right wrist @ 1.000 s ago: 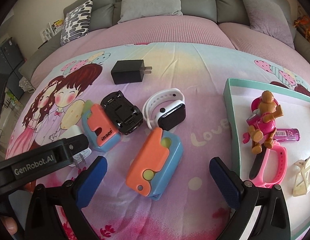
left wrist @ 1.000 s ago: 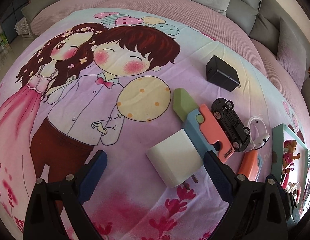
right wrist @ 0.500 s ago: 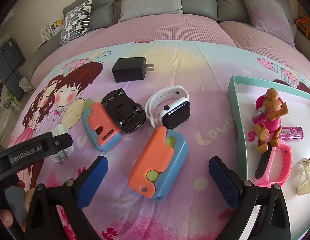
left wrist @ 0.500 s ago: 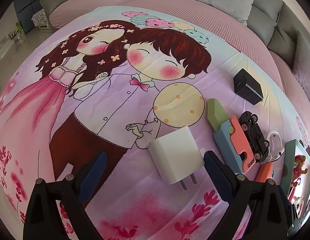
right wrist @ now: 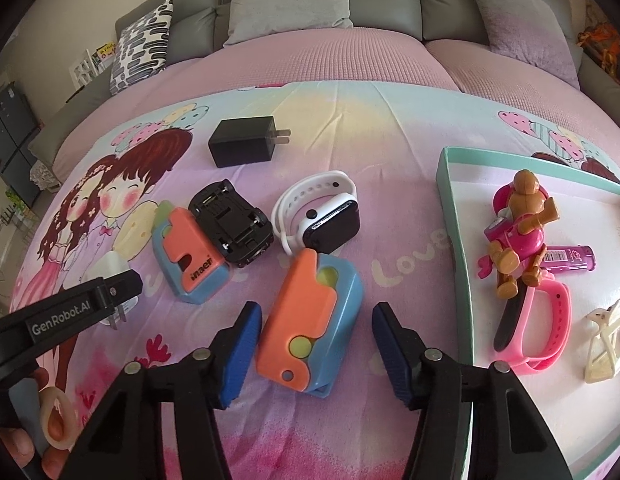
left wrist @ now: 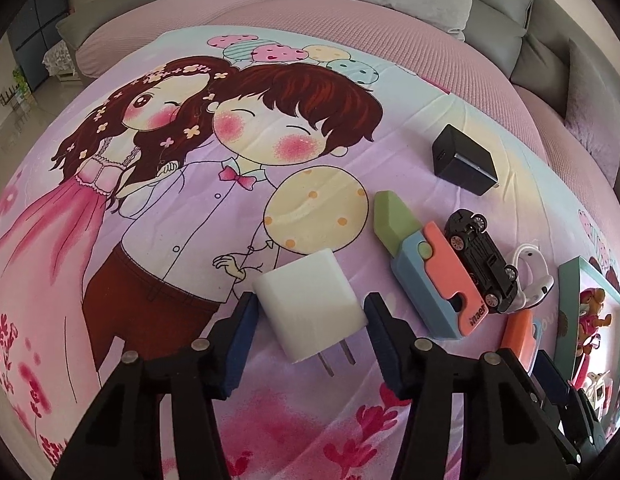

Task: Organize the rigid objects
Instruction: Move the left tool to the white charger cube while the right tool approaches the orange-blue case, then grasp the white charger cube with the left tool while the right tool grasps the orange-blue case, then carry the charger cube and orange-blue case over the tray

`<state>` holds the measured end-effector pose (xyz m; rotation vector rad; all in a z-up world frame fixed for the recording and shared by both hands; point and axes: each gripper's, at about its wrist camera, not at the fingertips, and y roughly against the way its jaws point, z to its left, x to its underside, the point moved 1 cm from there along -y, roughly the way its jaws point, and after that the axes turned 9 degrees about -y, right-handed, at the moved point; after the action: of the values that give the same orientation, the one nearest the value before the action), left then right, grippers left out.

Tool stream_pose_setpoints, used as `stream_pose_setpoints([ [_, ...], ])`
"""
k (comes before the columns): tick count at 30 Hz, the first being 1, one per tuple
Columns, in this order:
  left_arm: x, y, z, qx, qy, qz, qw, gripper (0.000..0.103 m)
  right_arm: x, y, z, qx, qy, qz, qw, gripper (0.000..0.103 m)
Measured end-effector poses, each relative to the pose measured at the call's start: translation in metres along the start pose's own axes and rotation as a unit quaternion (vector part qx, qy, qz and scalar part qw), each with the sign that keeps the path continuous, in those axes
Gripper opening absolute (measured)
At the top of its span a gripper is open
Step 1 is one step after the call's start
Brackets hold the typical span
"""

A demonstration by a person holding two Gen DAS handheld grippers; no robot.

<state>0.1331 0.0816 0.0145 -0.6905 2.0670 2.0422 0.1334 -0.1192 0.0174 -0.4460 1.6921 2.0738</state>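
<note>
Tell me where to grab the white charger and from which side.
Take the white charger across its two flat side faces, coming down from above on the prong end. It lies flat, its prongs pointing back between the pads, so keep off them. The left claw is closing there already, body between its pads.

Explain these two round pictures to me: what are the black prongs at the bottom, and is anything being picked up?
No robot here: a person holds a two-finger gripper in each hand, each carrying a wide-angle camera that looks along its fingers. One picture comes from the left gripper, the other from the right gripper.

Both hang over a cartoon-print bedsheet. The left jaws are closing around a white charger; the right jaws are closing around an orange-and-blue toy knife. Neither pair seems to press yet.

Also on the sheet: a second toy knife, an upturned black toy car, a white smartwatch and a black charger. A teal-rimmed tray already holds a monkey figure and a pink wristband.
</note>
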Motion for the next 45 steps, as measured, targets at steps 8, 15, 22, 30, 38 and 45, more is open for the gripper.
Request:
stream_pose_setpoints([
  [8, 0.002, 0.008, 0.003, 0.008, 0.005, -0.009, 0.9999, 0.051, -0.002, 0.004, -0.011, -0.006, -0.021, 0.001, 1.0, 0.046],
  [15, 0.002, 0.014, 0.008, 0.013, 0.011, -0.017, 0.9997, 0.049, -0.004, 0.009, -0.016, -0.021, -0.041, -0.003, 0.999, 0.046],
  [22, 0.001, 0.03, 0.015, 0.02, 0.029, -0.041, 0.9985, 0.047, -0.009, 0.026, -0.019, -0.031, -0.049, -0.032, 0.998, 0.046],
  [30, -0.002, 0.056, 0.011, 0.043, 0.03, -0.075, 0.9958, 0.046, -0.015, 0.048, -0.021, -0.038, -0.05, -0.059, 0.996, 0.046],
  [38, -0.007, 0.07, -0.008, 0.073, 0.011, -0.094, 0.9928, 0.046, -0.019, 0.06, -0.038, -0.033, -0.068, -0.074, 0.994, 0.046],
  [45, -0.009, 0.076, -0.04, 0.096, -0.028, -0.097, 0.9903, 0.046, -0.025, 0.073, -0.066, -0.019, -0.094, -0.09, 0.991, 0.046],
])
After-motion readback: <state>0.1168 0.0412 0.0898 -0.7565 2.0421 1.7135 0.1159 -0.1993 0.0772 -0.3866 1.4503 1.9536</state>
